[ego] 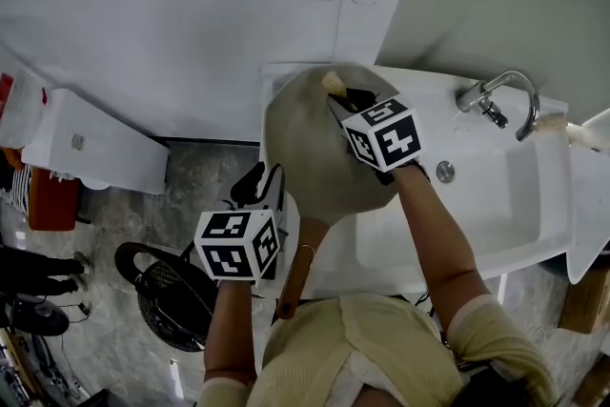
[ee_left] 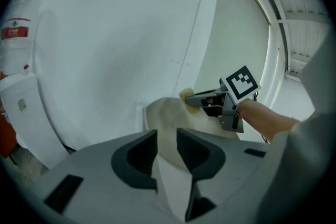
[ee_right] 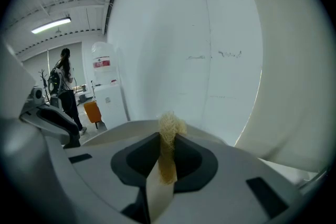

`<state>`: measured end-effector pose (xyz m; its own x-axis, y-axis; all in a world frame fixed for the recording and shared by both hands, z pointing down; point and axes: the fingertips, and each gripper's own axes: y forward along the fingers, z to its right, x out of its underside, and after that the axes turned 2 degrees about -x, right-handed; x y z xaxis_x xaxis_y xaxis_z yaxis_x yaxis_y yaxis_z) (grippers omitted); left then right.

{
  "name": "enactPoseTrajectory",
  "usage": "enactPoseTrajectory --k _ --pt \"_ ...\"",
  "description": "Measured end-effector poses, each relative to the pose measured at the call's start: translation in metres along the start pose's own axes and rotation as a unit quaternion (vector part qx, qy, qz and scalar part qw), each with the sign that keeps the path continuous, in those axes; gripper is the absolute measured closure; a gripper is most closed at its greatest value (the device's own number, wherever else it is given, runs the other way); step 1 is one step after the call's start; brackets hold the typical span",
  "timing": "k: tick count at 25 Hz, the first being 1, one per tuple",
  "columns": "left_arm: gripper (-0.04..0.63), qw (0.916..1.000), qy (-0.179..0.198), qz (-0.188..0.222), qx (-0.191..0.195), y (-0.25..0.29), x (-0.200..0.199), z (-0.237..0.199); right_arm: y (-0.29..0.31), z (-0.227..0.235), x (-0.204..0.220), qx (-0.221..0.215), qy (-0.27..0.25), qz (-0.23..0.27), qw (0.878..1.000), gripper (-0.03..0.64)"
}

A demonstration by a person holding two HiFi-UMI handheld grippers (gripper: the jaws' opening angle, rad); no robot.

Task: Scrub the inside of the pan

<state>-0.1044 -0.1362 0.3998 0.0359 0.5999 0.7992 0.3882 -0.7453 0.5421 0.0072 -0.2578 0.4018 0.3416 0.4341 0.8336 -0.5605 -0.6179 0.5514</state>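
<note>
The left gripper (ee_left: 167, 150) is clamped on the near edge of a round, beige-lined pan with a wooden handle (ego: 315, 148). Ahead to its right, the right gripper (ee_right: 167, 152) pinches a yellowish fibrous scrubbing pad (ee_right: 168, 131) at the pan's far inner rim. Scrubbing seems under way. Next, the pad should probably sweep back across the base.
</note>
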Motion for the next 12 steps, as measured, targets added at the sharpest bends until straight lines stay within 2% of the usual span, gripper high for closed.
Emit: enactPoseTrajectory --k 6,12 --pt "0.440 0.9998 -0.016 -0.014 0.002 0.013 0.002 -0.007 0.024 0.018 0.003 0.037 -0.009 -0.026 0.999 0.538" --pt "0.440 0.9992 -0.030 -0.027 0.008 0.020 0.008 -0.009 0.048 0.030 0.017 0.069 -0.042 -0.065 0.995 0.538"
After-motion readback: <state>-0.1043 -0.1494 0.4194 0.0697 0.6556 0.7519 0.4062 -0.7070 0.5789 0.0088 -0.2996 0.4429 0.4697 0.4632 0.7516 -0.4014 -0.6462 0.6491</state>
